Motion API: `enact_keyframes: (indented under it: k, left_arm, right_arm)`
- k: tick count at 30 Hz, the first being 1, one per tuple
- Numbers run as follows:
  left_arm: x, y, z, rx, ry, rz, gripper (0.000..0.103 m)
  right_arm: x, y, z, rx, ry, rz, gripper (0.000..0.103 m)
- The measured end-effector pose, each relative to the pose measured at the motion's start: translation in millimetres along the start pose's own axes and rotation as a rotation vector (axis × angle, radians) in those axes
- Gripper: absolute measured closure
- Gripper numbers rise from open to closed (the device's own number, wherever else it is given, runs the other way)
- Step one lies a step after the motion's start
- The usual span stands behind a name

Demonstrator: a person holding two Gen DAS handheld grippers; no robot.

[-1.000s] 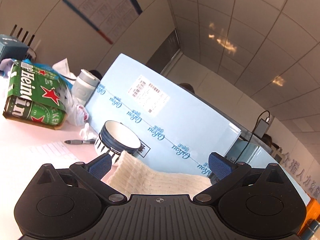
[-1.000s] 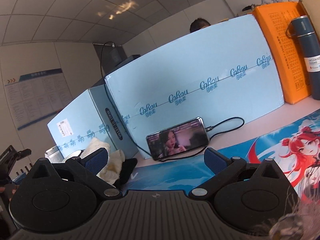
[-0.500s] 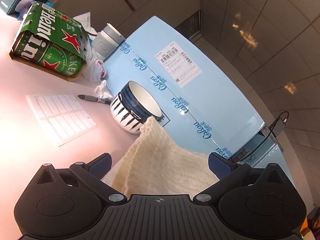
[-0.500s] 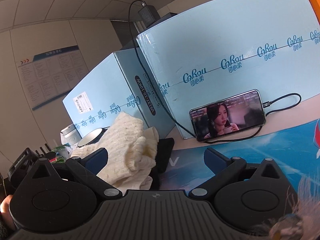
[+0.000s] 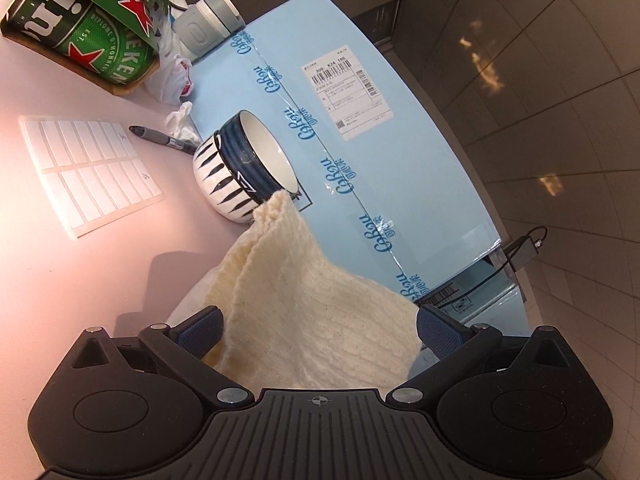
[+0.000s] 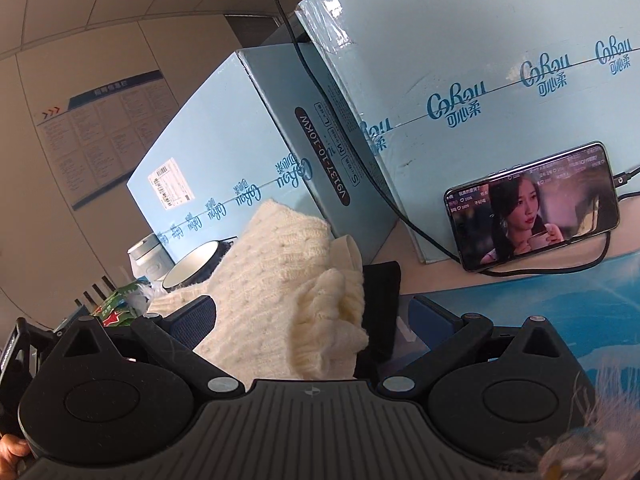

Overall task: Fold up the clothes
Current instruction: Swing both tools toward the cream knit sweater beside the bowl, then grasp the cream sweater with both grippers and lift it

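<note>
A cream knitted sweater (image 5: 304, 304) lies bunched on the table, one end reaching the blue-and-white bowl (image 5: 244, 172). My left gripper (image 5: 318, 330) is open, its blue pads on either side of the sweater, apart from it. In the right wrist view the sweater (image 6: 280, 292) is heaped over a black cloth (image 6: 380, 304). My right gripper (image 6: 316, 320) is open with the heap between its fingers.
Light blue Cobou boxes (image 5: 360, 152) stand behind the sweater. A Heineken pack (image 5: 84, 20), label sheet (image 5: 88, 172) and marker (image 5: 164, 140) lie at left. A phone (image 6: 532, 204) with its cable leans on a box (image 6: 500, 80) at right, beside a printed mat (image 6: 560, 312).
Both grippers have tilted down and come closer to the sweater, which now fills the space between their fingers. Both stay open.
</note>
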State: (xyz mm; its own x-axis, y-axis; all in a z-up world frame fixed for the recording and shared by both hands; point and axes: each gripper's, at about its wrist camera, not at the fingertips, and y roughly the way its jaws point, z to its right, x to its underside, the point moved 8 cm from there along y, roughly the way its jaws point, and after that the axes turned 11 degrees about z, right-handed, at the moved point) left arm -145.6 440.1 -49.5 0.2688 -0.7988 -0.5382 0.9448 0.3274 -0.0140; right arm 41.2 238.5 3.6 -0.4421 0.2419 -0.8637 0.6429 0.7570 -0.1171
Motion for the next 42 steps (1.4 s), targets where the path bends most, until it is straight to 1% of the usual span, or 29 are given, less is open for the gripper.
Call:
enact_keyframes:
  k: [3,4,6,8,10,11,13,15,17,18,20,21,22,23,24,25,28,29,30,31,32,33,34,36,38,40,42]
  left_arm:
    - [-5,-7,13,0.148,-0.05,0.027,0.0]
    - [-5,-7,16,0.181,-0.062,0.024,0.0]
    - [-3,-5,19,0.222,-0.079,0.005,0.0]
    - [0,1,15,0.186,-0.087,-0.023,0.0]
    - [4,7,10,0.154,-0.089,-0.062,0.0]
    - [8,10,8,0.125,-0.077,-0.085,0.0]
    - [15,16,4,0.07,-0.042,-0.126,0.0]
    - [19,18,5,0.057,-0.02,-0.141,0.0]
    - [19,19,7,0.068,-0.014,-0.14,0.0]
    - [19,18,6,0.069,-0.014,-0.14,0.0]
    - [19,18,5,0.069,-0.015,-0.137,0.0]
    - [20,18,5,0.068,-0.012,-0.135,0.0]
    - [20,18,5,0.065,-0.006,-0.132,0.0]
    - [21,19,5,0.059,0.003,-0.131,0.0]
    - [22,19,6,0.049,0.018,-0.129,0.001]
    - [23,20,6,0.037,0.038,-0.126,0.002]
    - [23,21,4,-0.01,0.087,-0.106,0.017]
    - [22,21,2,-0.024,0.094,-0.097,0.032]
    - [21,21,-2,-0.04,0.088,-0.087,0.054]
    - [18,20,-7,-0.052,0.067,-0.076,0.064]
    - [15,18,-11,-0.05,0.042,-0.059,0.078]
    - [11,16,-14,-0.042,0.017,-0.042,0.087]
    - [7,13,-13,-0.02,0.0,-0.02,0.09]
    - [2,7,-3,0.06,0.011,0.024,0.091]
    - [-1,-2,18,0.197,0.04,0.063,0.091]
    - [1,-8,35,0.303,0.072,0.073,0.091]
    - [7,-10,50,0.379,0.099,0.048,0.091]
  right_arm:
    - [2,20,-6,-0.011,0.037,-0.03,0.0]
    - [4,27,-9,-0.023,0.053,-0.049,0.0]
    - [10,37,-11,-0.037,0.078,-0.085,0.0]
    - [15,42,-13,-0.035,0.102,-0.101,0.0]
    - [15,42,-16,-0.025,0.1,-0.086,0.0]
    - [15,41,-17,-0.024,0.099,-0.078,0.0]
    - [11,38,-23,-0.054,0.119,-0.06,0.0]
    - [5,32,-29,-0.094,0.145,-0.033,0.0]
    - [3,31,-35,-0.13,0.155,-0.031,0.0]
    - [3,33,-37,-0.149,0.167,-0.047,0.0]
    - [7,38,-33,-0.136,0.19,-0.075,0.01]
    - [9,43,-28,-0.102,0.194,-0.091,0.031]
    - [12,47,-24,-0.069,0.196,-0.107,0.059]
    - [14,50,-21,-0.044,0.182,-0.119,0.068]
    - [18,52,-20,-0.033,0.165,-0.128,0.073]
    - [18,50,-23,-0.039,0.155,-0.119,0.079]
    - [12,40,-43,-0.102,0.101,-0.076,0.085]
    - [10,36,-50,-0.124,0.083,-0.062,0.085]
    - [6,32,-60,-0.165,0.087,-0.056,0.086]
    - [4,28,-68,-0.202,0.096,-0.057,0.087]
    - [-1,22,-80,-0.258,0.109,-0.059,0.087]
    - [-4,16,-89,-0.296,0.116,-0.058,0.087]
    - [-7,9,-97,-0.33,0.118,-0.054,0.087]
    - [-14,-7,-110,-0.387,0.12,-0.041,0.087]
    - [-24,-24,-119,-0.438,0.119,-0.018,0.087]
    - [-39,-43,-122,-0.467,0.121,0.018,0.087]
    - [-55,-62,-120,-0.484,0.128,0.052,0.087]
